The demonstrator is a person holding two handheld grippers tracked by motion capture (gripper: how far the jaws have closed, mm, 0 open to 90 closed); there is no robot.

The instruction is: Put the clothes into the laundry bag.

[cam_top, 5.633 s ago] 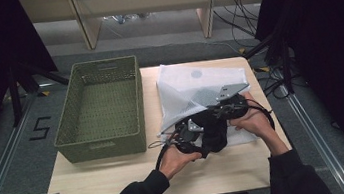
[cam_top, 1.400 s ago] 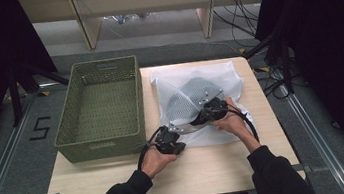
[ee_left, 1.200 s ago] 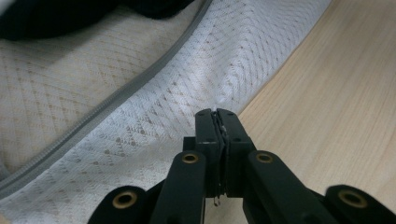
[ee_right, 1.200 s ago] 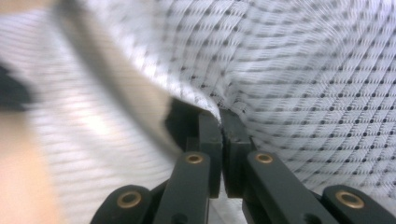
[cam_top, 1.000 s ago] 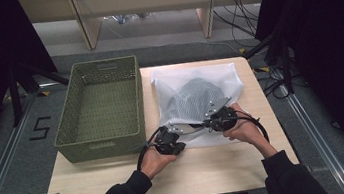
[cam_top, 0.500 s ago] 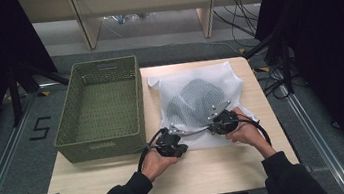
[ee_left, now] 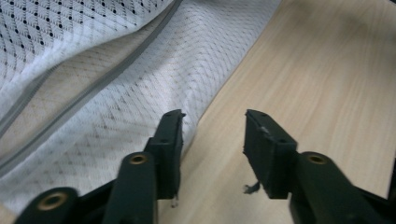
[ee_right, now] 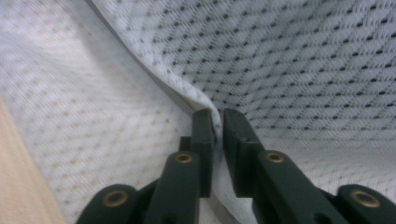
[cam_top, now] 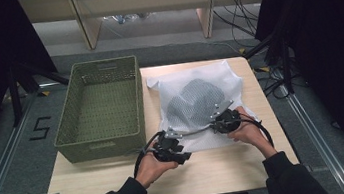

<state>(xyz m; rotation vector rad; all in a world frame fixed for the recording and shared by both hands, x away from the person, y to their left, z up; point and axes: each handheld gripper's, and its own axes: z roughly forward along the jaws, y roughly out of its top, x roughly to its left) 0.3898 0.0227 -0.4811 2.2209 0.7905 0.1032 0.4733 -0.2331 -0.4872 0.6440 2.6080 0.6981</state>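
A white mesh bag (cam_top: 220, 78) with a dark garment (cam_top: 191, 100) inside lies flat on the wooden table (cam_top: 220, 171). At the bag's near left corner my left gripper (cam_top: 173, 136) is open. Its jaws (ee_left: 212, 123) have just been opening: one fingertip (ee_left: 169, 133) rests against the bag's edge (ee_left: 116, 121), and only bare wood shows between them. My right gripper (cam_top: 221, 120) is at the bag's near edge beside the grey zipper. Its jaws (ee_right: 218, 122) have just been opening a crack, and a thin fold of mesh (ee_right: 205, 100) still stands in the narrow gap.
A green woven basket (cam_top: 105, 64) stands left of the bag, close to my left hand. The table's near strip (cam_top: 211, 177) is bare wood in front of both hands. Cables and shelf legs lie on the floor beyond the table.
The bag has settled flat on the table. My left gripper's jaws have spread and let go of the bag's edge. The right gripper has sunk slightly and its jaws have parted a little.
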